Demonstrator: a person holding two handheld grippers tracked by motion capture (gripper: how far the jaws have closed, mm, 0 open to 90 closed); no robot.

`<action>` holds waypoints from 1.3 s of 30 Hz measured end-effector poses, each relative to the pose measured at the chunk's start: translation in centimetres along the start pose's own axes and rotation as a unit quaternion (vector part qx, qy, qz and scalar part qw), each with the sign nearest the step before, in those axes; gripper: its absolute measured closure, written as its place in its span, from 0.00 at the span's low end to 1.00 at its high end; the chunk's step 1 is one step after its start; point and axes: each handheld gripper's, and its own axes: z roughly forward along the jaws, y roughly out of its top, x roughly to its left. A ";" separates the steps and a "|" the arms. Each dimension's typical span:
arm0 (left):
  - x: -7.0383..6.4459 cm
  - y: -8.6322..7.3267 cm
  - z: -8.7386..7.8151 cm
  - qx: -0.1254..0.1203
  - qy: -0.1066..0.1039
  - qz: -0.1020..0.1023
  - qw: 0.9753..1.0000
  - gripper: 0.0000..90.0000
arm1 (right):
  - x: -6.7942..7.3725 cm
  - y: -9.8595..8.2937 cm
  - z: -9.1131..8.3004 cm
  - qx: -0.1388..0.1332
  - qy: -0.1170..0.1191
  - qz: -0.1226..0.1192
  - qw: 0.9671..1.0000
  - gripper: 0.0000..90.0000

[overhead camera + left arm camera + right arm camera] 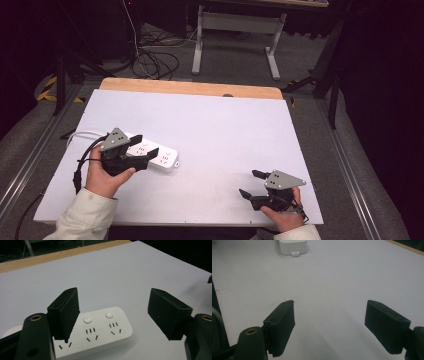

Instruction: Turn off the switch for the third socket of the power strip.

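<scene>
1. The left tongs (142,149) hung over the white power strip (159,156), which lay on the left half of the white tabletop (225,125), with its white cord (82,134) running off toward the left edge.
2. In the left gripper view the jaws stood released, spread wide and holding nothing. One jaw was over the strip's socket face and the other was out past the strip's rounded end.
3. The right tongs (250,184) sat low near the front right corner of the tabletop, well apart from the strip. Their jaws were likewise released and empty.
4. The step in hand was judged to be a grasp on the strip by the left tongs. To do it well, the jaws would need to turn so that they straddled the narrow width, then come down level before closing on the side walls, clear of the buttons.
5. The strip (100,332) was a flat, glossy body with rounded corners. Its top carried groups of dark socket slots, each with a round white button (87,319) above.
6. Its smooth plastic would likely slip under a light, off-centre grip.
</scene>
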 end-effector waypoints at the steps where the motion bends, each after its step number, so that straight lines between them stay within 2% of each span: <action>1: 0.0 0.0 -0.3 0.000 -0.001 0.001 1.000 0.28 | 0.0 0.0 0.0 0.000 0.000 0.000 1.000 0.27; 6: -0.1 -0.4 -1.8 -0.006 -0.012 0.009 1.000 0.23 | 0.0 0.0 0.0 -0.002 0.000 -0.001 1.000 0.27; 11: -0.1 -1.0 -3.0 -0.003 -0.019 0.035 0.999 0.17 | 0.1 0.0 0.0 -0.001 0.000 -0.002 1.000 0.27; 15: -0.2 -1.7 -3.7 -0.005 -0.032 0.036 0.999 0.14 | 0.1 0.0 0.0 -0.002 0.000 -0.003 1.000 0.27; 19: -0.3 -2.5 -4.3 -0.008 -0.019 0.042 0.999 0.14 | 0.1 0.0 0.0 -0.001 0.000 -0.003 1.000 0.27; 24: -0.2 -3.8 -4.9 -0.015 -0.017 0.039 0.999 0.14 | 0.1 0.0 0.0 -0.001 0.001 -0.002 1.000 0.27; 30: -0.1 -5.3 -5.2 -0.009 -0.006 0.056 0.998 0.14 | 0.1 0.1 0.0 0.000 0.001 -0.003 1.000 0.27; 33: 0.1 -6.0 -5.3 -0.008 -0.011 0.054 0.998 0.14 | 0.1 0.1 0.0 0.000 0.002 -0.003 1.000 0.27; 37: 0.4 -7.0 -5.3 -0.011 -0.029 0.031 0.999 0.14 | 0.1 0.1 0.0 -0.001 0.004 -0.005 1.000 0.27; 39: 0.5 -7.6 -5.3 -0.012 -0.031 0.020 0.999 0.14 | 0.1 0.1 0.0 -0.001 0.005 -0.006 1.000 0.27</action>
